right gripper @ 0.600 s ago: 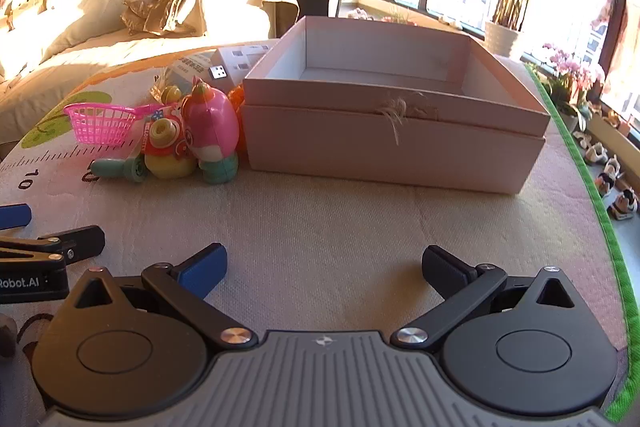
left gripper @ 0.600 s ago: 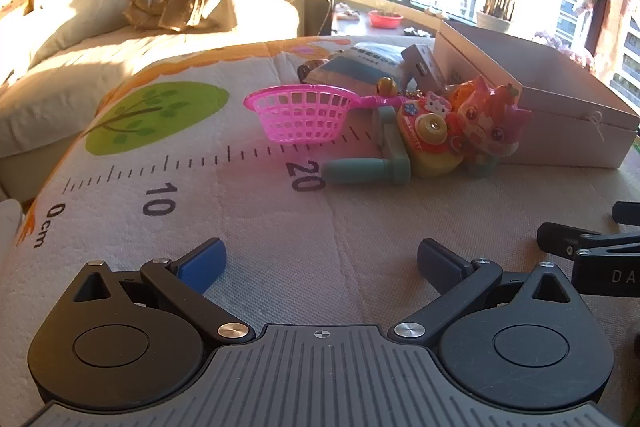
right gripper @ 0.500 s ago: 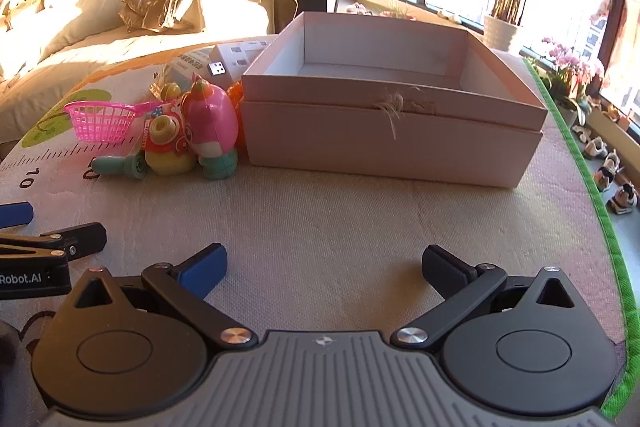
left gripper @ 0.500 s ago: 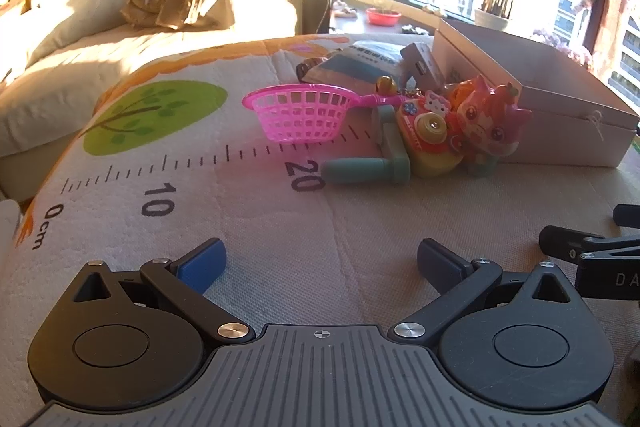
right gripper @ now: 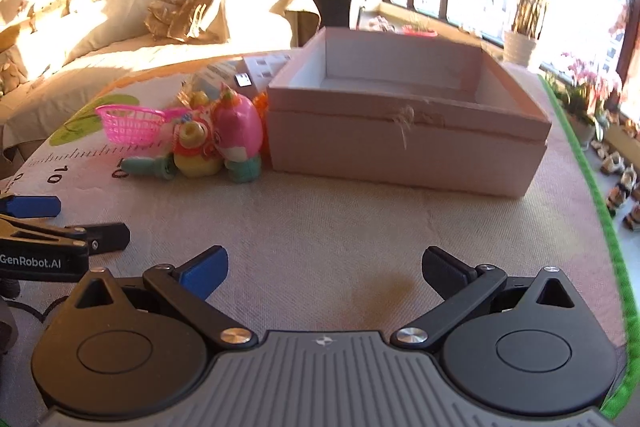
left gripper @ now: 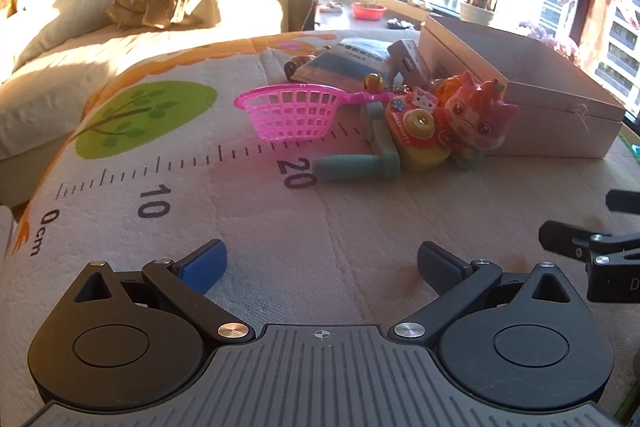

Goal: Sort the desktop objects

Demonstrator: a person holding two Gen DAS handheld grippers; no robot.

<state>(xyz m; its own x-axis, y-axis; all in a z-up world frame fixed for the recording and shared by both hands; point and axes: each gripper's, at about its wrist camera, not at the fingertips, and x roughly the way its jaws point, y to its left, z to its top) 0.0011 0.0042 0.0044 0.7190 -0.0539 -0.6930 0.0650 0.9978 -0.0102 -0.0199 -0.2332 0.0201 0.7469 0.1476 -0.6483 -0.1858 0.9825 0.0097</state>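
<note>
Right wrist view: your right gripper (right gripper: 324, 267) has crept slightly nearer the empty box (right gripper: 404, 131) at upper centre; left gripper (left gripper: 320, 263) likewise. Both gape, holding nothing. Toys (right gripper: 216, 135) remain unsorted, centre left.

Two grippers are counted: the left gripper (left gripper: 322, 261) and the right gripper (right gripper: 325, 267). One pink basket (left gripper: 294, 113), one box (right gripper: 404, 127) (upper right) and one teal hammer (left gripper: 358, 163) are seen; three bright toys are clustered centrally.

Glossy plastic basket (left gripper: 294, 113); matt cardboard box (right gripper: 404, 143).
</note>
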